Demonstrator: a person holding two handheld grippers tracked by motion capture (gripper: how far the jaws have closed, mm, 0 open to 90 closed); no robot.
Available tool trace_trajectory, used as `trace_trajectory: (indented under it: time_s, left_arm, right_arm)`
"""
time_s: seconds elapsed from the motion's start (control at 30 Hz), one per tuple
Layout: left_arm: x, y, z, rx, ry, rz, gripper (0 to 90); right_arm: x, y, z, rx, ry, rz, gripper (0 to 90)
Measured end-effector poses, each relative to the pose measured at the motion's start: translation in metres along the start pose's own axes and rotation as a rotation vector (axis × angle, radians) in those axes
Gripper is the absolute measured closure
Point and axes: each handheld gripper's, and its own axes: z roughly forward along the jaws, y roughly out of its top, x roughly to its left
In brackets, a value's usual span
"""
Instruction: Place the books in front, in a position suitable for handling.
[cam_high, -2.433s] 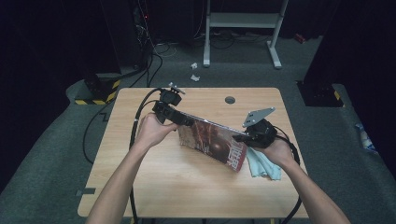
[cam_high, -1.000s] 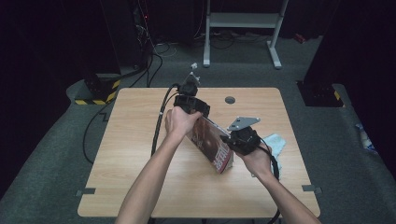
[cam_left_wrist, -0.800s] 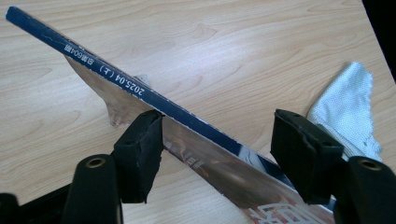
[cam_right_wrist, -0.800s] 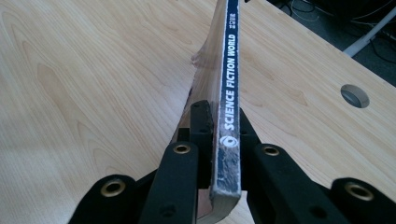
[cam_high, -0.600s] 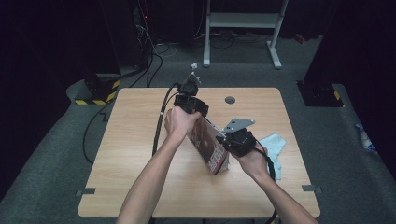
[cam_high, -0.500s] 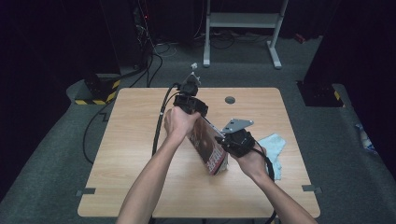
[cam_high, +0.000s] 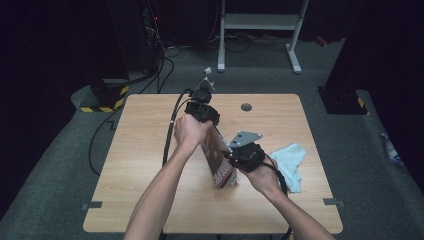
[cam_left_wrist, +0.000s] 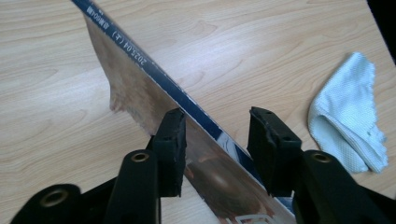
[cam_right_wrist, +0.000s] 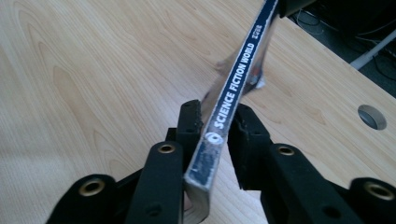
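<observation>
A thin magazine (cam_high: 218, 156) with a dark blue spine (cam_right_wrist: 238, 70) stands on edge above the wooden table (cam_high: 145, 150). It is slanted from far left to near right. My left gripper (cam_high: 212, 126) is at its far end. Its jaws have just been closing, and the spine (cam_left_wrist: 135, 70) runs between them with a gap at the right pad (cam_left_wrist: 266, 135). My left gripper (cam_left_wrist: 215, 128) is open. My right gripper (cam_high: 234, 159) is at the near end. Its jaws have just been opening, and my right gripper (cam_right_wrist: 217, 119) loosely straddles the spine.
A crumpled pale blue cloth (cam_high: 289, 162) lies on the table right of my right hand, also the cloth (cam_left_wrist: 348, 116) in the left gripper view. A round cable hole (cam_high: 245, 106) sits near the far edge. Black cables trail off the table's far left.
The right hand has shifted a little left and the magazine has swung more upright and end-on. The left hand has stayed at the far end.
</observation>
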Motion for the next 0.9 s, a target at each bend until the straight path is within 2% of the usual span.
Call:
trace_trajectory:
  time_s: [0.23, 0.5, 0.57, 0.67, 0.73, 0.8, 0.83, 0.9]
  left_arm:
    - [0.001, 0.0, 0.0, 0.003, -0.03, 0.008, 66.7]
    - [-0.001, 0.0, 0.0, 0.005, -0.081, 0.004, 72.9]
    - [-0.001, 0.001, 0.0, 0.01, -0.092, 0.009, 74.0]
    - [-0.001, 0.0, 0.0, 0.007, -0.105, 0.015, 75.1]
    - [0.0, 0.0, -0.001, -0.001, -0.12, 0.003, 77.0]
    - [0.001, 0.001, -0.003, -0.005, -0.137, 0.0, 80.7]
    - [0.002, 0.001, -0.005, -0.008, -0.158, 0.002, 82.1]
    - [0.0, 0.0, -0.007, -0.01, -0.139, 0.032, 84.8]
  right_arm:
    - [0.011, 0.002, 0.005, -0.007, 0.011, -0.053, 59.4]
    - [0.021, 0.001, 0.012, -0.008, 0.002, -0.105, 45.3]
    - [0.023, -0.001, 0.014, 0.005, 0.004, -0.119, 43.7]
    - [0.027, -0.006, 0.016, -0.004, -0.011, -0.136, 41.4]
    - [0.028, -0.009, 0.016, 0.005, 0.012, -0.142, 41.5]
    - [0.032, -0.014, 0.018, 0.024, 0.026, -0.169, 42.2]
    - [0.033, -0.016, 0.018, 0.027, 0.032, -0.173, 42.3]
    - [0.034, -0.025, 0.021, 0.043, 0.039, -0.191, 43.8]
